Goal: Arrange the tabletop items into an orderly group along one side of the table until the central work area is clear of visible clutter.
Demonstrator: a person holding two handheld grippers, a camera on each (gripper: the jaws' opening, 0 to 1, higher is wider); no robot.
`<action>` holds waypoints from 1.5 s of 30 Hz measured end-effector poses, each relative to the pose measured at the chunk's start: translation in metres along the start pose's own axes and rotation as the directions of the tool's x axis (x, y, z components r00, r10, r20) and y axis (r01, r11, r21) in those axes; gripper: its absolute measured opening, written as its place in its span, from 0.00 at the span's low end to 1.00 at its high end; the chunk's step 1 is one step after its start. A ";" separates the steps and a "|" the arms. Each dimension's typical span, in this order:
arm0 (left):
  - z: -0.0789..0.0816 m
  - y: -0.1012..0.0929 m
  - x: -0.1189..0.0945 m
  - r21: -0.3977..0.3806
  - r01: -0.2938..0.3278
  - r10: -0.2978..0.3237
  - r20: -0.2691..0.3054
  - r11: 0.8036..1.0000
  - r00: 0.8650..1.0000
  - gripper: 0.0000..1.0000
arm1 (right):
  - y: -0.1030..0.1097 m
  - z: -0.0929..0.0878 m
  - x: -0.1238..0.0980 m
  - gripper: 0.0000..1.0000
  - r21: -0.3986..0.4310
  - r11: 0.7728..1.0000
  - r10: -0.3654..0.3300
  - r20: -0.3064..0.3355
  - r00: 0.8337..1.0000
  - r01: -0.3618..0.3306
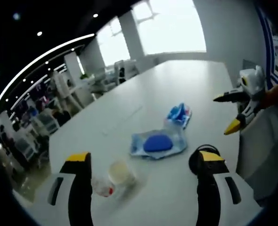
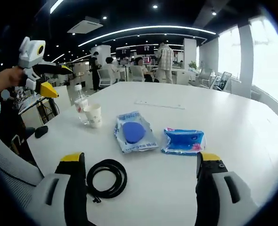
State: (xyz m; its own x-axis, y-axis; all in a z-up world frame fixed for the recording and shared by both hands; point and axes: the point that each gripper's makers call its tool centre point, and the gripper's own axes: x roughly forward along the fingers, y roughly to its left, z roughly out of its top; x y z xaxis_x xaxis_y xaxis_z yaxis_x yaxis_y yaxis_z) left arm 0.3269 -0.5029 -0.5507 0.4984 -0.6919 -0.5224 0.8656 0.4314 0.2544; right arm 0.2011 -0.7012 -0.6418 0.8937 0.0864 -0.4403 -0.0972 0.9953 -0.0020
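Observation:
On the white table (image 2: 209, 110) lie a clear packet with a blue oval pad (image 2: 133, 133) (image 1: 157, 142), a smaller blue packet (image 2: 183, 140) (image 1: 179, 114) and a black cable coil (image 2: 107, 178) (image 1: 201, 151), which my left gripper's own jaw partly hides. A paper cup (image 2: 94, 115) (image 1: 121, 172) stands beside a clear bottle (image 2: 80, 104) (image 1: 102, 186). My left gripper (image 1: 144, 157) (image 2: 60, 81) hovers open above the cup side, holding nothing. Open and empty too, my right gripper (image 2: 141, 157) (image 1: 223, 115) sits over the edge near the coil.
A small black object (image 2: 41, 131) lies near the table's edge beyond the cup. A grey mesh chair (image 2: 9, 165) stands close to that edge. Several people and desks (image 2: 162, 59) fill the office behind; windows (image 1: 172, 26) line one wall.

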 end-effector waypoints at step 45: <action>-0.017 0.026 0.157 0.151 0.283 -0.232 -0.287 0.947 0.930 0.47 | -0.010 -0.009 0.053 0.74 0.317 0.944 -0.092 -0.008 0.996 0.089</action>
State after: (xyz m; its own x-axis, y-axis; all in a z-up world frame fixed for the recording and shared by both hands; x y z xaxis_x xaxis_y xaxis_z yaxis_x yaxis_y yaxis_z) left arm 0.4271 -0.5907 -0.6401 0.2486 -0.5769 -0.7781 0.9682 0.1259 0.2161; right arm 0.2458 -0.7070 -0.6730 0.8955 -0.0056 -0.4449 0.1270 0.9615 0.2436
